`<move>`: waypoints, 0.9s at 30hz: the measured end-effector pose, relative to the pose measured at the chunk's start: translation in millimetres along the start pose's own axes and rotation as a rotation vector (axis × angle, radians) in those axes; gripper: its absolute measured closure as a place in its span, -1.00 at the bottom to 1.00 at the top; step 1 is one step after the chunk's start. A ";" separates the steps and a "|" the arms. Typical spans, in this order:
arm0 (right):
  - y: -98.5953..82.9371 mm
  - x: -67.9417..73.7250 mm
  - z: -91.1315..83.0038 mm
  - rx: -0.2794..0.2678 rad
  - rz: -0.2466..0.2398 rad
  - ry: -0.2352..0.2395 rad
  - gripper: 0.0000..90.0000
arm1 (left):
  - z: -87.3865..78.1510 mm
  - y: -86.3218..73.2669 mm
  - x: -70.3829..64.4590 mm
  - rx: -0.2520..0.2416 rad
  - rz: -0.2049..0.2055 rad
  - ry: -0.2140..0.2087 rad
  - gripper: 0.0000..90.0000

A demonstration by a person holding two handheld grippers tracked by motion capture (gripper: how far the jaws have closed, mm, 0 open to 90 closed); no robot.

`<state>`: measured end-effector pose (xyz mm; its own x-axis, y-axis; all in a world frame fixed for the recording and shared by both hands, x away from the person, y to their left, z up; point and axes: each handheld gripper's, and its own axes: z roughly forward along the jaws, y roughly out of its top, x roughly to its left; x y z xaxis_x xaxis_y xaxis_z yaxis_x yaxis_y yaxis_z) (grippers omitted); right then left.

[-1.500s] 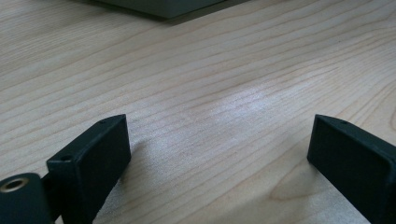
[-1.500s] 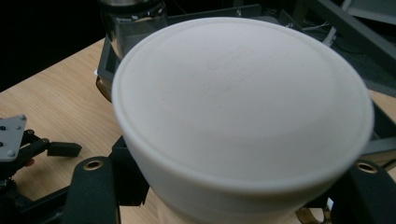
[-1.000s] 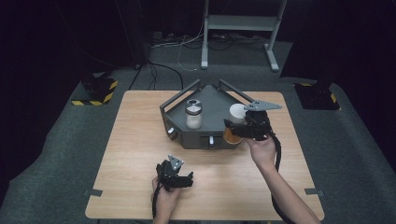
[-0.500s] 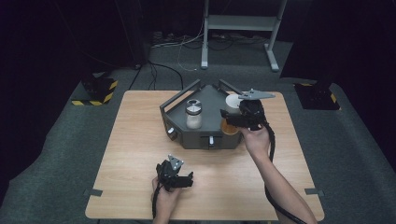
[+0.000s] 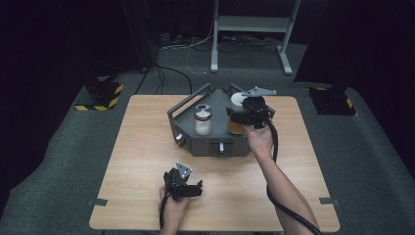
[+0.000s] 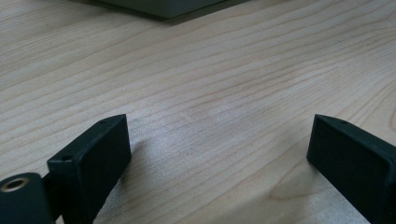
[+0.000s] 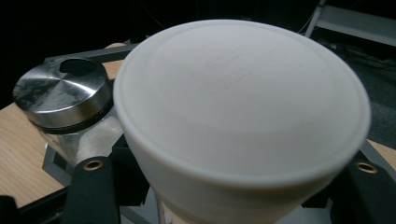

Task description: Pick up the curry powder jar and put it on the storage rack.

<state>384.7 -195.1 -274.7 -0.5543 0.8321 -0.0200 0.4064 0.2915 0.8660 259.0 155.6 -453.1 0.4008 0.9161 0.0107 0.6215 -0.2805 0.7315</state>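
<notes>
In the right gripper view, a white lid (image 7: 243, 107) is being pinched between the two black jaws of the right gripper (image 7: 229, 186), one jaw pressed to each side of it. The lid belongs to a jar whose body is being hidden by the lid itself. Just beside it, to the left, a glass shaker (image 7: 70, 109) with a steel cap is being seen close up, white grains showing inside.

From the high view, the right gripper (image 5: 238, 116) is being held over a grey tray (image 5: 215, 146) at the far middle of the table (image 5: 142, 142), and an amber jar (image 5: 236, 128) is being glimpsed beneath it. The shaker (image 5: 203, 120) is standing in the tray, left of the jar.

In the left gripper view, the left gripper (image 6: 219, 154) is being held with its jaws spread wide, nothing between them, low over bare wood. The high view is placing that gripper (image 5: 195, 188) near the table's front edge, well apart from the tray.
</notes>
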 end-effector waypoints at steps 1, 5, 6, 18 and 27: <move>-0.2 -0.1 1.7 0.002 0.005 -0.001 -0.22 | 0.0 0.0 0.0 0.000 0.000 0.000 -0.86; -2.2 0.4 6.4 0.008 0.014 -0.003 -0.22 | 0.0 0.1 0.0 0.000 0.000 0.000 -0.86; -3.4 0.4 7.8 0.007 0.017 -0.004 -0.22 | 0.0 0.2 0.2 0.001 0.001 -0.001 -0.86; -10.8 0.2 15.3 0.012 0.035 -0.017 -0.22 | -0.1 0.1 0.1 0.000 0.001 0.000 -0.86; -11.9 3.9 13.6 0.016 0.022 -0.025 -0.22 | -0.1 0.0 0.0 0.000 0.001 0.000 -0.86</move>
<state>387.6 -188.9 -291.9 -0.5272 0.8497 -0.0134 0.4302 0.2804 0.8581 258.9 155.7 -453.0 0.4013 0.9159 0.0112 0.6215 -0.2813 0.7312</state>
